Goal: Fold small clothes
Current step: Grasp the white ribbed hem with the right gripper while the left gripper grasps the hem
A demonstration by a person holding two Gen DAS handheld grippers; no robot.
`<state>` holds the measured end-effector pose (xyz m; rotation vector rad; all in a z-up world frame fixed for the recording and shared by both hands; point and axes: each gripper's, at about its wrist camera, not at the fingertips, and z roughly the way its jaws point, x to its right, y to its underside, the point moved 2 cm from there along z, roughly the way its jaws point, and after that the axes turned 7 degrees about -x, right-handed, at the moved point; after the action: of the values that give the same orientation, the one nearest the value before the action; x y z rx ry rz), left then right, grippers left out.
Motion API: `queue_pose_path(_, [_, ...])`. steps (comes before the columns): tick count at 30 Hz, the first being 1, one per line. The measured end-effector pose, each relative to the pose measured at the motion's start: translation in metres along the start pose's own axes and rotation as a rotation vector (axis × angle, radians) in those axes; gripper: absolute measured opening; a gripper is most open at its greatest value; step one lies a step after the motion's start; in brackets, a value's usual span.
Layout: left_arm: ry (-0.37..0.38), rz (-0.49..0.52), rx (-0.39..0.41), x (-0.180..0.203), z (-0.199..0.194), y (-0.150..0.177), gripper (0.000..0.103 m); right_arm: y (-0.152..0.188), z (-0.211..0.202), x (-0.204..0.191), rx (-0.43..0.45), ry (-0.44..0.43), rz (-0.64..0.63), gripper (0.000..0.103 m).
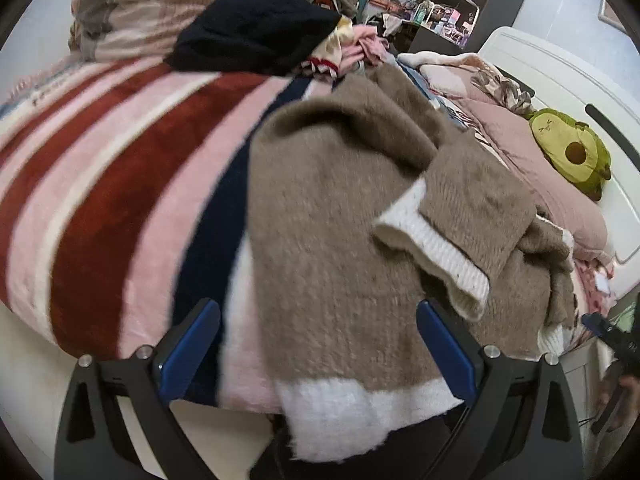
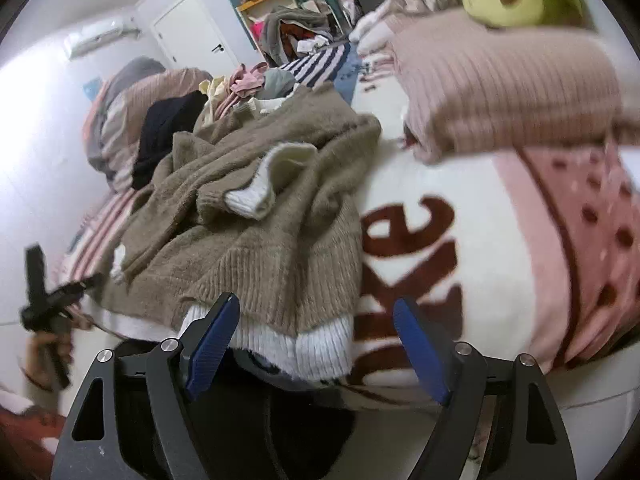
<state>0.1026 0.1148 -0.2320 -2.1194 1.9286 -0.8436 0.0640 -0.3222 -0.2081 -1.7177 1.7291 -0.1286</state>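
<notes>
Taupe fuzzy knit sweater with white ribbed trim [image 1: 340,240] lies rumpled at the frame's centre on the striped pink fleece blanket [image 1: 100,184], hem toward us. Our left gripper [image 1: 318,344] and right gripper [image 2: 316,344] are both spread, holding nothing. We judge we should smooth the bunched white-cuffed sleeve [image 2: 260,188] flat before pinching the hem corners. A heap of loose clothes [image 1: 256,28] at upper centre and the green avocado plush toy [image 1: 572,152] at right crowd the folding room.

Soft, even indoor light, fairly bright, with faint shadows. Strong glare whitens the wall [image 2: 28,128] at far left in the right wrist view. Both pictures bulge at the edges, with dark corners and slight motion blur.
</notes>
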Motion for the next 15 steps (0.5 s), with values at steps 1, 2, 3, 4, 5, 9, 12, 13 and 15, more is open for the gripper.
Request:
queue_pose_path(1, [0.013,-0.012,-0.011,0.001,0.003,0.002,0.097,-0.001,0.004,0.002,-0.011,-0.029,0.011,0.077])
queue_pose_path(2, [0.013,-0.018,-0.018,0.002,0.006,0.003,0.097,-0.001,0.012,0.004,-0.031,-0.057,0.019,0.077])
queue_pose_path(3, [0.001,-0.015,-0.023,0.005,0.008,0.004,0.097,-0.001,0.018,0.004,-0.045,-0.071,0.020,0.076])
queue_pose_path(4, [-0.010,-0.007,-0.026,0.007,0.009,0.005,0.097,-0.002,0.023,0.003,-0.057,-0.082,0.016,0.076])
queue_pose_path(5, [-0.011,-0.004,-0.032,0.010,0.010,0.007,0.097,-0.001,0.028,-0.001,-0.069,-0.106,0.005,0.077])
queue_pose_path(9, [0.006,-0.015,-0.046,0.013,0.012,0.012,0.096,0.002,0.038,-0.012,-0.084,-0.159,-0.011,0.079])
queue_pose_path(12, [0.011,-0.016,-0.053,0.014,0.013,0.013,0.088,0.001,0.043,-0.018,-0.079,-0.198,-0.014,0.075])
queue_pose_path(13, [0.016,-0.016,-0.053,0.015,0.012,0.013,0.087,0.001,0.045,-0.019,-0.085,-0.221,-0.012,0.073])
queue_pose_path(15, [0.018,-0.015,-0.055,0.015,0.012,0.012,0.078,0.003,0.052,-0.026,-0.106,-0.266,-0.011,0.061])
